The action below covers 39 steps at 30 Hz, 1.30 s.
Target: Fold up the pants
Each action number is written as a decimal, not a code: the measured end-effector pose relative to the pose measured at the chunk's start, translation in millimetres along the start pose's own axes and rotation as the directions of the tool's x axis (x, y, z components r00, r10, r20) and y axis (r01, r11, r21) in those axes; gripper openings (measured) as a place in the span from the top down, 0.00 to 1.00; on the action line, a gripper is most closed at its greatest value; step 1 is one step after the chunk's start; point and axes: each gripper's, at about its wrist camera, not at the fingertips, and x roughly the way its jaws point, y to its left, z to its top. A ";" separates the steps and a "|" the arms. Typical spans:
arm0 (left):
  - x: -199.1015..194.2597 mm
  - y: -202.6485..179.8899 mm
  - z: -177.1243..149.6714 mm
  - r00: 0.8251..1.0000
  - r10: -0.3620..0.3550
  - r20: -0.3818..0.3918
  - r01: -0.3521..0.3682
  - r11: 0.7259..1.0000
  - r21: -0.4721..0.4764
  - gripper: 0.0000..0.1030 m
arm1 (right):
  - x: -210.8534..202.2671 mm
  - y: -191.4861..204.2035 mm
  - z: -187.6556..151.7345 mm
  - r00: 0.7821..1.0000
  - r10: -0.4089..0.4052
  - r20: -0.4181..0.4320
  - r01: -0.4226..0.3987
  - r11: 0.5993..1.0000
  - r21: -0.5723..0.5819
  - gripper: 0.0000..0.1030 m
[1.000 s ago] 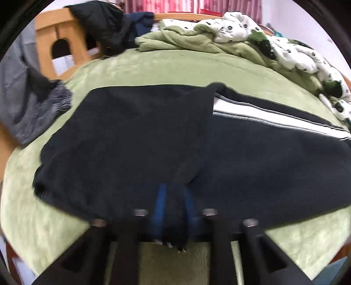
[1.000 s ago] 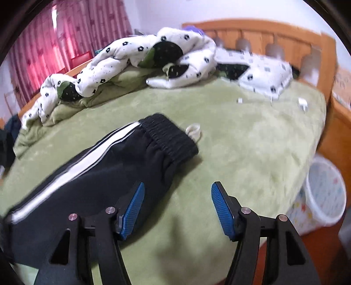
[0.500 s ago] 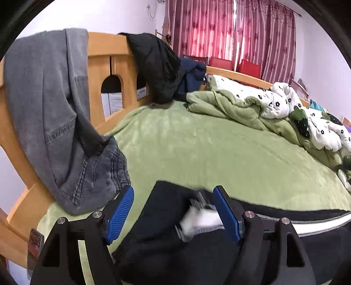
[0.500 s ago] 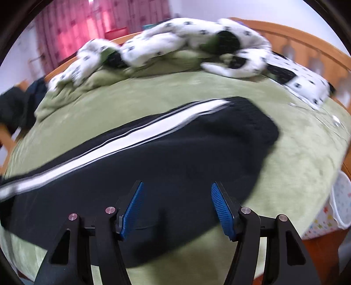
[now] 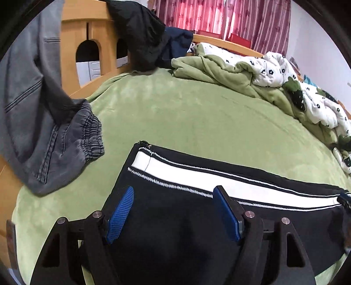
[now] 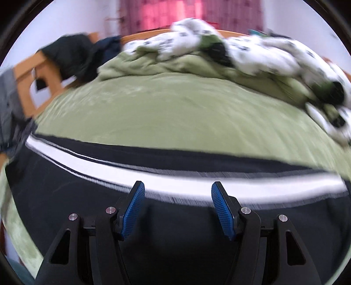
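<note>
Pants (image 5: 188, 221): black, with a white side stripe (image 5: 219, 177), spread flat across the near part of the green bed cover (image 5: 197, 114); in the right wrist view they (image 6: 175, 223) run nearly the whole width of the frame.
Pants end: one squared-off end with a stitched hem shows at the left in the left wrist view, lying on the cover just beside the hanging grey jeans (image 5: 35, 122).
Left gripper (image 5: 173, 214): jaws spread wide, blue pads (image 5: 119, 216) apart with black fabric showing between them, nothing pinched.
Right gripper (image 6: 177, 208): jaws wide apart too, blue pads (image 6: 222, 213) over the dark cloth just below the stripe, clamping nothing.
Contact: cannot tell whether either tool touches the fabric.
Right wrist view: heavily blurred, details soft.
Far side of bed: a rumpled green blanket (image 5: 230, 72) and a white quilt with dark flower print (image 5: 285, 72) heaped together.
Footboard: wooden frame (image 5: 72, 43) with a black garment (image 5: 140, 37) draped over it.
Backdrop: red curtains (image 5: 219, 17).
</note>
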 end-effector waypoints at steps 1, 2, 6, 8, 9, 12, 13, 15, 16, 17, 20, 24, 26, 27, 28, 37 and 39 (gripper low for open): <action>2.9 -0.4 1.6 1.000 0.005 -0.003 -0.005 1.000 0.002 0.29 | 10.2 2.2 6.8 1.000 0.019 -0.009 -0.019 0.999 -0.029 0.39; 8.5 0.6 4.5 1.000 0.013 -0.006 -0.013 1.000 0.007 0.29 | 21.9 3.6 14.3 0.999 0.032 -0.024 -0.034 0.998 -0.060 0.39; 30.2 5.5 17.0 0.999 0.040 -0.018 -0.039 0.998 0.046 0.29 | 60.7 6.3 36.6 0.994 0.067 -0.089 -0.082 0.981 -0.177 0.41; 40.2 8.9 24.5 0.996 0.085 -0.013 -0.084 0.995 0.060 0.29 | 79.9 9.0 39.4 0.985 0.083 -0.153 -0.115 0.970 -0.216 0.49; 44.0 11.5 27.2 0.995 0.103 -0.010 -0.102 0.993 0.063 0.29 | 89.5 11.2 37.7 0.979 0.070 -0.190 -0.117 0.961 -0.249 0.51; 56.3 17.7 33.1 0.993 0.119 -0.026 -0.117 0.991 0.057 0.29 | 99.0 16.3 33.8 0.973 0.081 -0.214 -0.147 0.939 -0.311 0.69; 64.1 19.6 33.9 0.992 0.116 -0.051 -0.113 0.992 0.057 0.29 | 97.2 15.8 34.8 0.966 0.121 -0.229 -0.188 0.935 -0.300 0.90; 78.3 24.2 33.5 0.990 0.091 -0.104 -0.088 0.995 0.036 0.36 | 93.5 15.5 33.6 0.967 0.123 -0.223 -0.189 0.933 -0.305 0.92; 84.3 26.9 32.2 0.989 0.066 -0.132 -0.063 0.998 0.021 0.57 | 91.8 18.3 30.3 0.970 0.111 -0.216 -0.180 0.927 -0.330 0.94; 88.8 28.7 30.5 0.987 0.053 -0.154 -0.052 0.999 0.008 0.64 | 90.5 19.8 29.2 0.973 0.103 -0.206 -0.171 0.923 -0.346 0.95; 87.2 34.0 26.9 0.990 0.029 -0.137 -0.030 1.000 -0.008 0.78 | 81.4 19.5 28.9 0.979 0.113 -0.170 -0.165 0.929 -0.330 0.97; 65.1 39.2 25.3 0.998 0.002 -0.062 -0.004 1.000 -0.029 0.81 | 61.7 13.4 37.8 0.987 0.135 -0.087 -0.155 0.942 -0.299 0.97; 62.0 40.8 28.5 0.999 0.001 -0.045 -0.002 0.999 -0.037 0.81 | 53.8 11.8 46.5 0.987 0.151 -0.047 -0.158 0.946 -0.283 0.97; 64.1 41.6 29.0 0.999 -0.001 -0.039 -0.001 0.999 -0.046 0.81 | 53.8 12.6 51.2 0.987 0.155 -0.036 -0.159 0.946 -0.283 0.97; 69.1 42.3 28.8 0.999 -0.002 -0.044 0.000 0.999 -0.055 0.81 | 55.8 12.0 54.6 0.987 0.162 -0.024 -0.162 0.948 -0.275 0.97; 89.9 35.1 24.8 0.992 0.044 -0.120 -0.050 0.997 -0.054 0.70 | 100.0 9.4 44.0 0.991 0.110 -0.080 -0.123 0.975 -0.186 0.83; 82.8 33.1 24.7 0.991 0.046 -0.123 -0.052 0.998 -0.040 0.61 | 87.1 0.3 46.4 0.994 0.090 -0.070 -0.100 0.983 -0.152 0.76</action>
